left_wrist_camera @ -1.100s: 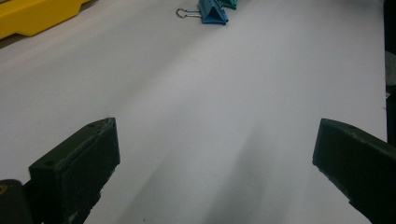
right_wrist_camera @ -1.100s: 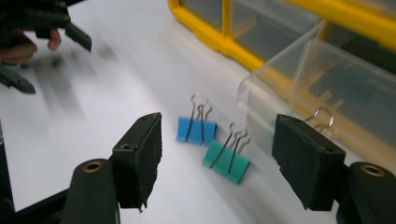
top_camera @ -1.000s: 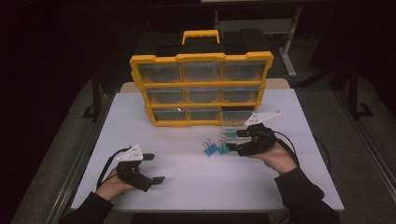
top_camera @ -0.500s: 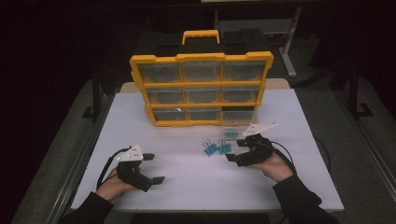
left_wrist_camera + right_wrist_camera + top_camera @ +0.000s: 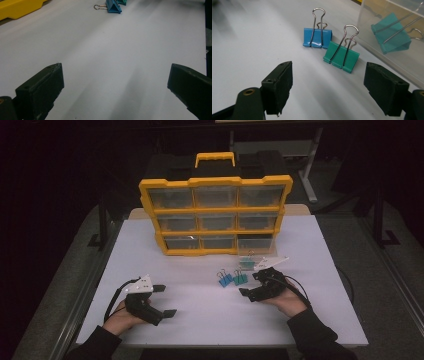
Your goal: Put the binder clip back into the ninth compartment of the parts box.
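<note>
Beside my right tongs [image 5: 328, 82], whose jaws have just been opening around nothing, a clear plastic drawer [image 5: 387, 53] holds what looks like one teal binder clip [image 5: 393, 37]; my left tongs [image 5: 113, 92] gape empty.

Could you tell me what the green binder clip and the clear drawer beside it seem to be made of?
Green clip: probably painted sheet metal, folded with crisp edges, with shiny bare wire handles. Drawer: likely clear plastic; the teal clip inside shows through its faintly hazy wall.

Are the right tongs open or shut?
Open. The right tongs stand wide apart, nothing between them; the green clip lies just ahead.
</note>
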### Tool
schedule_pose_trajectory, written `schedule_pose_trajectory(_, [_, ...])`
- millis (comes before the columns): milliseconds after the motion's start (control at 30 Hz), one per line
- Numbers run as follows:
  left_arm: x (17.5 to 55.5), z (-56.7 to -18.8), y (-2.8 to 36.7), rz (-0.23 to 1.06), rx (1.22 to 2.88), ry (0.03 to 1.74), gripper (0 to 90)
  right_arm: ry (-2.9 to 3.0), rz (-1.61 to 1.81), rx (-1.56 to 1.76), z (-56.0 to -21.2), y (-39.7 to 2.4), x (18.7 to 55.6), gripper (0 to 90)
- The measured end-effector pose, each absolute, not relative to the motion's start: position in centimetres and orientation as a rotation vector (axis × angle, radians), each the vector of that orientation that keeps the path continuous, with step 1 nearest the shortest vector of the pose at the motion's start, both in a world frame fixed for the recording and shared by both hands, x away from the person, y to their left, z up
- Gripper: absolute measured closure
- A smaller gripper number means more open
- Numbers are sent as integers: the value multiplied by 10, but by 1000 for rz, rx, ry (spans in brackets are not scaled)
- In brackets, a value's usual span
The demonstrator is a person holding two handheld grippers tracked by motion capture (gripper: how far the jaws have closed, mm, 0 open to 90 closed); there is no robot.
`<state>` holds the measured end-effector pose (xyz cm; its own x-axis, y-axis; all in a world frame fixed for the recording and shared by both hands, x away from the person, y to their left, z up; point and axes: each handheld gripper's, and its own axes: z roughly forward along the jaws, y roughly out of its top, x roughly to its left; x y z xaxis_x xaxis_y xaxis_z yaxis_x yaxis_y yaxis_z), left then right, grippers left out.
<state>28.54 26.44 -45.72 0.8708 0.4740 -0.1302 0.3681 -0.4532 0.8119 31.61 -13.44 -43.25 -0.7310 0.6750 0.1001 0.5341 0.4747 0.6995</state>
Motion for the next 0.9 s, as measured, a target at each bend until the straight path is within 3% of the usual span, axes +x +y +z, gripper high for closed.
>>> schedule_pose_trajectory(900, [285, -457, 264, 136, 2093, 609, 2, 2451, 1041, 1171, -453, -116, 335, 249])
